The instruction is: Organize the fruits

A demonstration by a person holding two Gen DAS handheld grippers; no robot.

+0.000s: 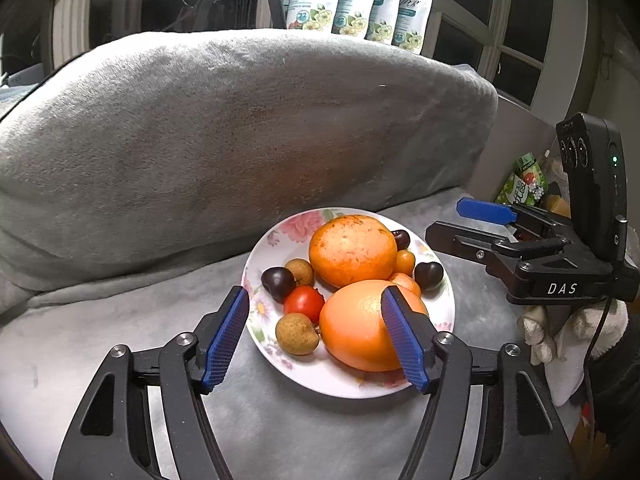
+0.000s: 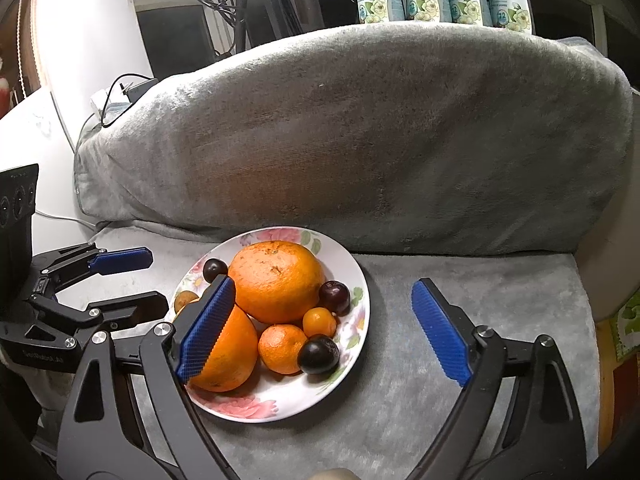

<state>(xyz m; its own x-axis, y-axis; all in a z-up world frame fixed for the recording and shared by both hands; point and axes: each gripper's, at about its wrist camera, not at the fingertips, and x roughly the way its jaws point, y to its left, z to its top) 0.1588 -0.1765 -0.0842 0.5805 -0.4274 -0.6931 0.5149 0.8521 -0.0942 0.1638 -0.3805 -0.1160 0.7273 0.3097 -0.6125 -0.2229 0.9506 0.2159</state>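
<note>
Plate: floral plate [image 1: 442,322] sits on the grey blanket [image 1: 280,432], just in front of the big grey cushion [image 1: 240,128].
Fruit on the plate: two large oranges, the back orange [image 1: 352,250] touching the front orange [image 1: 356,326]; a red tomato [image 1: 304,302] and two brown longans [image 1: 297,333] on the plate's left side; dark plums [image 1: 429,275] and small mandarins [image 2: 282,348] on its right.
Left gripper [image 1: 314,336]: jaws apart, nothing held; it hovers over the plate's near edge, one blue pad in front of the front orange.
Right gripper [image 2: 324,328]: jaws spread wide and empty, straddling the plate's right half, the outer pad over bare blanket.
Behind the cushion: a row of white floral pouches [image 1: 360,0].
</note>
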